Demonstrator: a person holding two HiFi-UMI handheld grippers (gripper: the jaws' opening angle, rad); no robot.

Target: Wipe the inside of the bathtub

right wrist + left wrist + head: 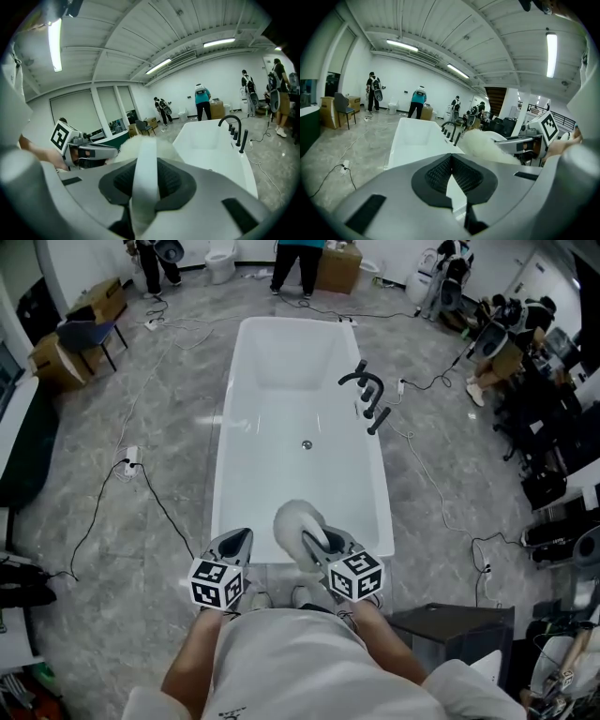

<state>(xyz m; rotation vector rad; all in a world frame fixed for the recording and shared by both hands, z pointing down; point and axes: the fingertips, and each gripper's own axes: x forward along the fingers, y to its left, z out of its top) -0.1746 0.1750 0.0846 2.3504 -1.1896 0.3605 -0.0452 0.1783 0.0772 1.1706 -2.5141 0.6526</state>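
A white bathtub (225, 456) runs away from me along the middle of the floor, with a drain (307, 443) in its bottom. My right gripper (315, 542) is over the near rim, shut on the white strap (145, 164) of a fluffy white wiping pad (295, 518). The pad's fluff (125, 144) bulges beyond the jaws. My left gripper (236, 546) hangs just left of it, by the near left corner; its jaws are shut with nothing between them (450, 161). In the left gripper view the pad (485, 145) shows to the right.
A black faucet set (364, 390) stands on the tub's right rim. Cables and a power strip (131, 457) lie on the floor at left. A dark box (455, 624) sits near my right side. People, a chair (89, 334) and cartons stand at the far end.
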